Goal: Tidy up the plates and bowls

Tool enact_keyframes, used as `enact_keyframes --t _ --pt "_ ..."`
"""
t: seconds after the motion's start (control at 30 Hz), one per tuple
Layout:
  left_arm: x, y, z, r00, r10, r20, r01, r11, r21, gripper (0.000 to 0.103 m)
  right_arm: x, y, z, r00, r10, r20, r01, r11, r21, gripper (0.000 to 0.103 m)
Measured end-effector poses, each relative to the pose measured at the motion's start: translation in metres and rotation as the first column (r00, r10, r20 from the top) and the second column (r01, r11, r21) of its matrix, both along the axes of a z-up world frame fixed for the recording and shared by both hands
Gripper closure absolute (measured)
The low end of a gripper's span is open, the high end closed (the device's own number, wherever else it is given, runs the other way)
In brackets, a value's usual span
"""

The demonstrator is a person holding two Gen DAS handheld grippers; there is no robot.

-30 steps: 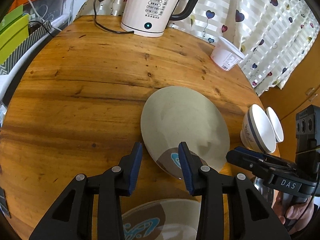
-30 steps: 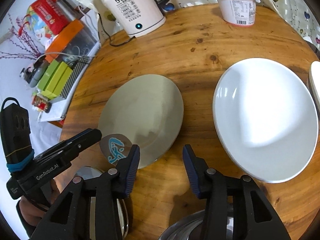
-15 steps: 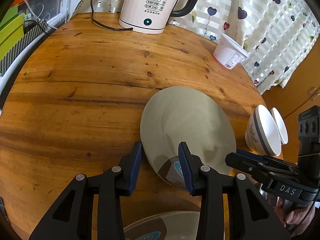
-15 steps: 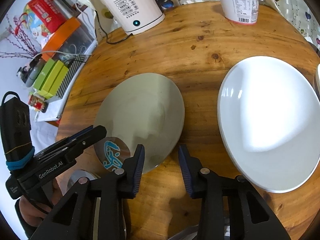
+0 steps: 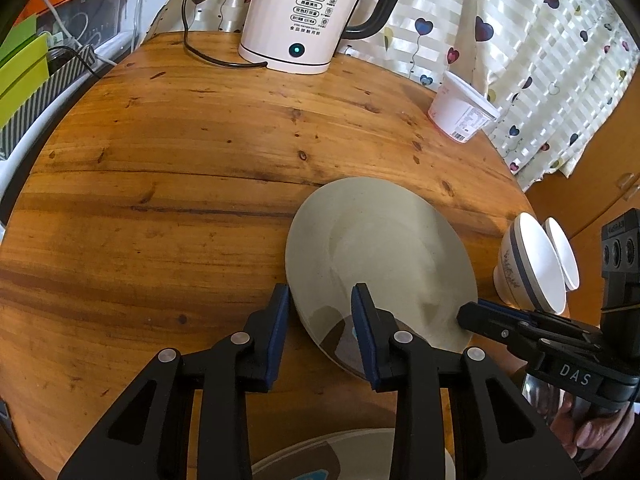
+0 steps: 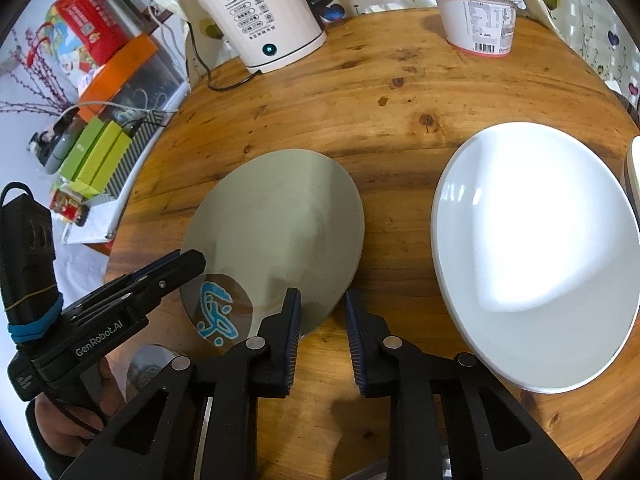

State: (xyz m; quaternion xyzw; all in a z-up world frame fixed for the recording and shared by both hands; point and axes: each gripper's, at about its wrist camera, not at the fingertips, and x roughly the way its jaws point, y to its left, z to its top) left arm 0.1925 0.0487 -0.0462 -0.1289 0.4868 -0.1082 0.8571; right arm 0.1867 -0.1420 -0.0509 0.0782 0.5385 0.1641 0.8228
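Left wrist view shows the left gripper (image 5: 320, 312) straddling the near rim of the grey plate (image 5: 380, 264) on the worktop (image 5: 180, 184), jaws just narrowed, not yet pinching. Right gripper (image 6: 322, 326) straddles the same plate's (image 6: 280, 216) other edge, jaws closing, gap remaining. White plate (image 6: 536, 248) lies beside it; bowls (image 5: 532, 268) stand further right.

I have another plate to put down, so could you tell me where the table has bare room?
Bare wood spans the table between the kettle, the grey plate and the left edge. It is crowded between grey plate and white plate, by both grippers.
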Motion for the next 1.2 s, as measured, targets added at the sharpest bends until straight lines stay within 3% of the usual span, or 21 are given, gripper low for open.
enact_keyframes --t 0.5,1.2 --pt "0.004 0.003 -0.007 0.999 0.003 -0.032 -0.004 1.000 -0.024 0.070 0.003 0.001 -0.003 1.000 -0.009 -0.018 0.009 1.000 0.005 0.080" --pt "-0.004 -0.001 0.010 1.000 0.007 0.026 -0.008 1.000 0.026 0.070 0.001 0.004 0.009 0.999 0.005 0.034 -0.004 1.000 -0.004 0.081"
